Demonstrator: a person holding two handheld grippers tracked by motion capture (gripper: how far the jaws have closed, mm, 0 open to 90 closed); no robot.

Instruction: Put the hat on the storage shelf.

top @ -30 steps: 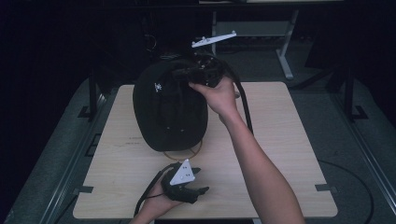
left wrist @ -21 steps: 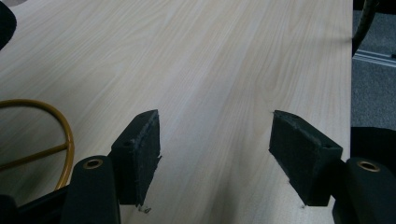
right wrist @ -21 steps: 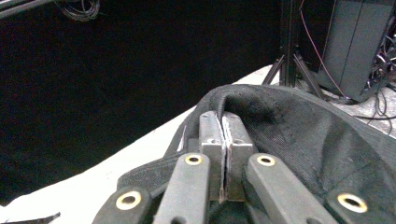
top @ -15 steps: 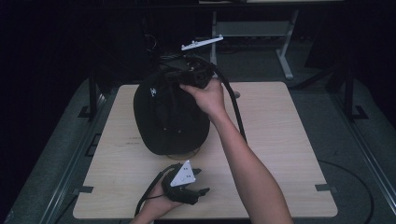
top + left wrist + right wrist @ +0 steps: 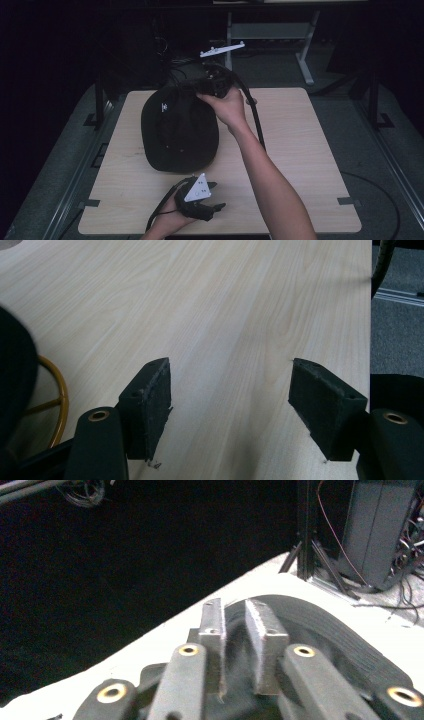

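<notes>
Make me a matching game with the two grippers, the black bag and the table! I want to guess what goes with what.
Things:
1. left gripper
2. right gripper
3. black bag
4. table

Descriptions:
A. light wood, with the bag lying on it
B. jaws wide apart over bare wood
C. big, dark and rounded, pinched at its far end
D. jaws closed on dark fabric

Pairs: 1-B, 2-D, 3-C, 4-A

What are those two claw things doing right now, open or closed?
Left gripper: open, holding nothing, low over the table.
Right gripper: shut on the black bag's top fabric.
</notes>
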